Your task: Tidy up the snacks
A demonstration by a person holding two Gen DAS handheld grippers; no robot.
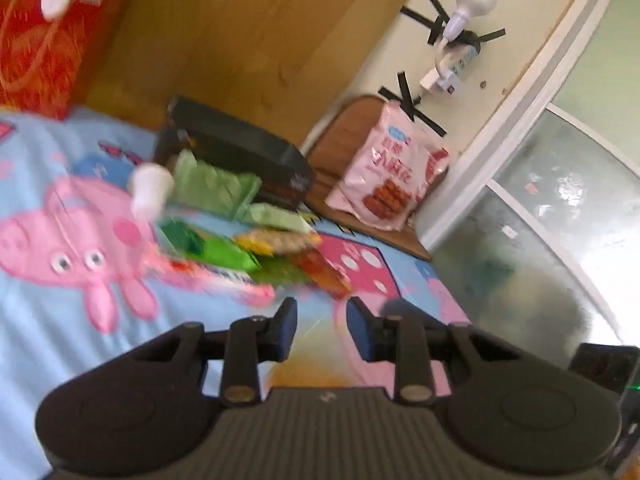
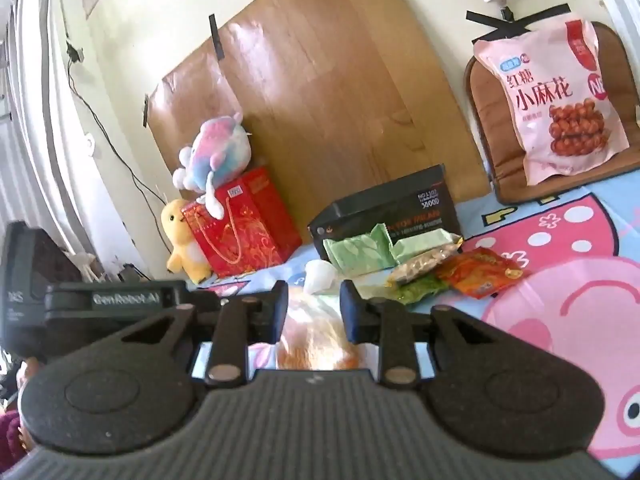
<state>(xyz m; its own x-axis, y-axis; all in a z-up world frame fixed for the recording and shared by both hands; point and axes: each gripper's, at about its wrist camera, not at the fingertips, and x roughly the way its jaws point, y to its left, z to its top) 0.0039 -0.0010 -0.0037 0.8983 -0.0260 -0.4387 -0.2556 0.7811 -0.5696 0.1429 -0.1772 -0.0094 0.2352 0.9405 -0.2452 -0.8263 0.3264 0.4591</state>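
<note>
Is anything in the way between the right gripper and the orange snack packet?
Nothing visible blocks it. The right hand-held gripper is open above the bedsheet, and the orange snack packet lies ahead to its right, beside the nut packet, with only bare sheet between.

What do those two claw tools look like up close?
The left gripper and right gripper match: black ribbed body, two round black discs, black link bars with brass-coloured rivets, and dark blue finger pads. No sleeves or cables show on them.

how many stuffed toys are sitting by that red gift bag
2: a pastel plush sits on top of the red gift bag; a yellow plush stands beside it. Others may be hidden.
</note>
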